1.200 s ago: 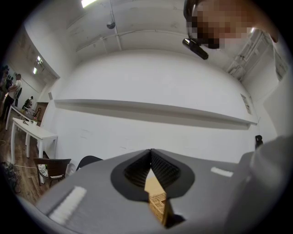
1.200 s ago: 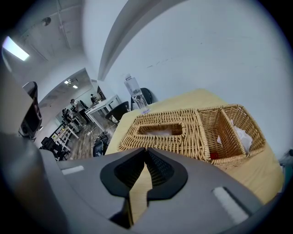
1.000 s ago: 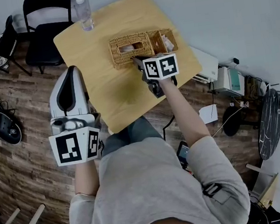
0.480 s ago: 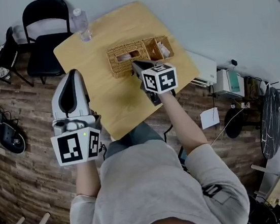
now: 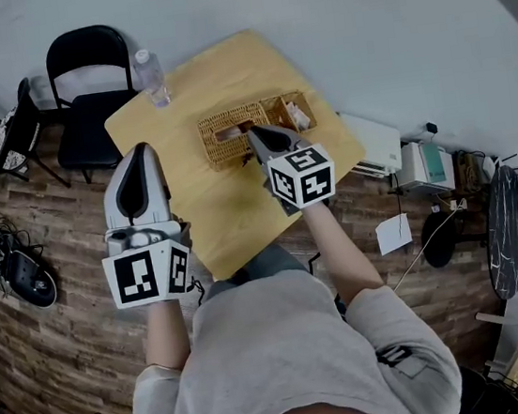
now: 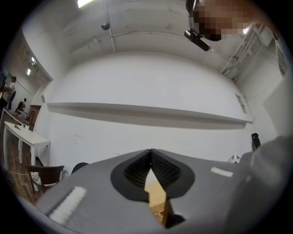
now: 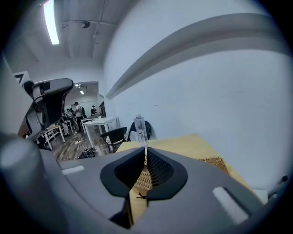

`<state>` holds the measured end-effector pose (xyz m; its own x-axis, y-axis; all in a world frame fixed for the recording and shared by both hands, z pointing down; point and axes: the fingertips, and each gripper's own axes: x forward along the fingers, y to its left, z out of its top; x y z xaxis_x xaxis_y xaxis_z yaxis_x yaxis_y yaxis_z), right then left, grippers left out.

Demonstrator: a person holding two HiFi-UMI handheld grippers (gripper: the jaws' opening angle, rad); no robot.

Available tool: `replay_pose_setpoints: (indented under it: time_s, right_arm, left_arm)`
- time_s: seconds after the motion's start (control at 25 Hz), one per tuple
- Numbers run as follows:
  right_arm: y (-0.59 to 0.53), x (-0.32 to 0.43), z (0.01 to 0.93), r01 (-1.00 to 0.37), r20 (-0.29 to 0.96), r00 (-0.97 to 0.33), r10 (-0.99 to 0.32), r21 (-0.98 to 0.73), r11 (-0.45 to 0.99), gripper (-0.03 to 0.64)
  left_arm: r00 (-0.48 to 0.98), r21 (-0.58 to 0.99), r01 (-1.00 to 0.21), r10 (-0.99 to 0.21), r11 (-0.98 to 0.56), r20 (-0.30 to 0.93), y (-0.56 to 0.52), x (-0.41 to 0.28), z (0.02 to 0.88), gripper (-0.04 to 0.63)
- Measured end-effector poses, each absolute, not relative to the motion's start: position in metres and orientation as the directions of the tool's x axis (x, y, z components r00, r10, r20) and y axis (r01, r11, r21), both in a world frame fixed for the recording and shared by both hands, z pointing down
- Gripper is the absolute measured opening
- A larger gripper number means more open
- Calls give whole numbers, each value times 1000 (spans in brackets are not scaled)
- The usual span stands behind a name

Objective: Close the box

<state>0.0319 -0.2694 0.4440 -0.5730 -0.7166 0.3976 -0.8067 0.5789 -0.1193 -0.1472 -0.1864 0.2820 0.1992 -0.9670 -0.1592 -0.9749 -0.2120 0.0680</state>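
On the far half of the wooden desk (image 5: 229,196) sits the wicker box (image 5: 226,139), long side running left to right. A smaller wicker section at its right end stands open, with something pale inside. A clear water bottle (image 5: 151,76) stands upright near the desk's far left corner, and a black chair (image 5: 89,101) is just beyond that corner.

The right hand-held gripper (image 5: 253,132) reaches out over the desk, its tip at the box's near edge, roughly where the main body meets the open section. Whether it touches the wicker cannot be told. In its own view the jaws (image 7: 145,149) meet at the tips and grip nothing — the weave of the box shows through the gap beneath them, and more of the box (image 7: 219,162) lies to the right.

The left hand-held gripper (image 5: 141,151) is held off the desk's left edge, above the dark plank floor (image 5: 54,304), pointing toward the far side and well apart from the box. Its jaws (image 6: 150,151) are also pressed together at the tips — empty.
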Motion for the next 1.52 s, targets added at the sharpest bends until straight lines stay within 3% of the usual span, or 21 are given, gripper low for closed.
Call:
replay_pose_setpoints:
  time_s: [1.52]
  right_arm:
    - [-265, 74, 270, -855, -14, -509, -861, 124, 503, 20]
  left_arm:
    - [173, 65, -980, -965, -189, -198, -224, -140, 260, 58]
